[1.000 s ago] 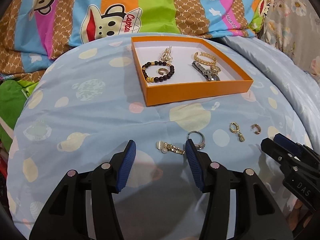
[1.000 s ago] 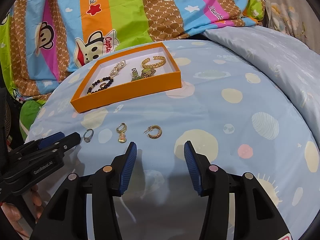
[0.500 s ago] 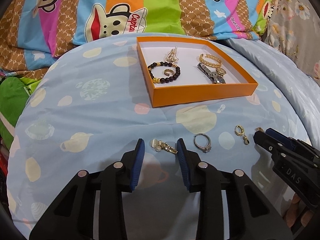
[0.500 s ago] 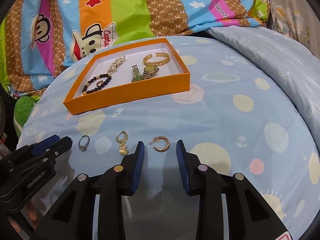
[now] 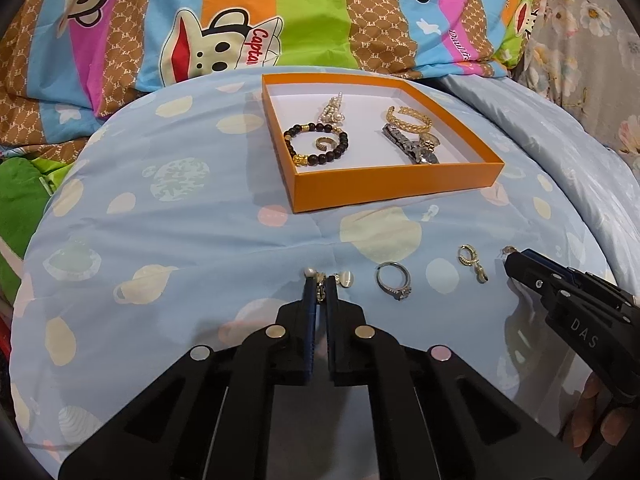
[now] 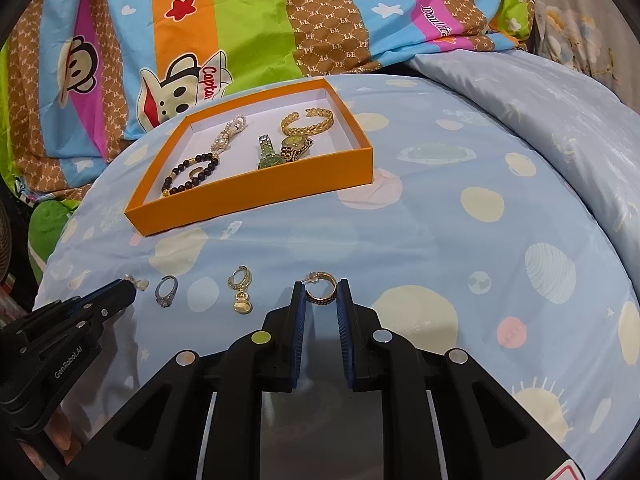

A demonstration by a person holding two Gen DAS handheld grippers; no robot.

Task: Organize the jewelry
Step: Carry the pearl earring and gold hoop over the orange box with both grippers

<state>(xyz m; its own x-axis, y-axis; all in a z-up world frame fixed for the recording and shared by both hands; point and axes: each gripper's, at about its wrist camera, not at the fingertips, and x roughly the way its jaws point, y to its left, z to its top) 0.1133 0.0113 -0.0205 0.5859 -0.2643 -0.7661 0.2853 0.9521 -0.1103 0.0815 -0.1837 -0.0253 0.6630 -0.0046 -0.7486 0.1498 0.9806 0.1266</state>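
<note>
**Q:** What do the two tools hold, taking the orange box (image 5: pixel 394 184) as landmark?

**A:** Nearest, on the blue quilt (image 5: pixel 180 220) in front of the box, the left gripper (image 5: pixel 320 286) has its fingers pressed together on the pearl earring (image 5: pixel 321 280); a white bead shows at each side of the pads, so the piece lies crosswise to the fingers. The right gripper (image 6: pixel 322 294) has its fingers narrowed around the gold hoop earring (image 6: pixel 321 289), one pad at each side of the hoop. Whether they already pinch it cannot be told.

**Q:** What does the coming move turn on?

**A:** Probably on direction: the box lies straight ahead of the left gripper and ahead-left of the right. Each arm is nearest to its own piece. Between the grippers, short of the box, lie the silver ring (image 5: pixel 394 282) and the gold drop earring (image 5: pixel 472 264), untouched.

**Q:** Legible writing?

**A:** "DAS" on the right gripper seen from the left; "GenRobot.AI" on the left gripper seen from the right. Beyond the box, the striped bedding (image 6: pixel 248 20) reads "Captain", partly hidden, and "Daul frank".
</note>
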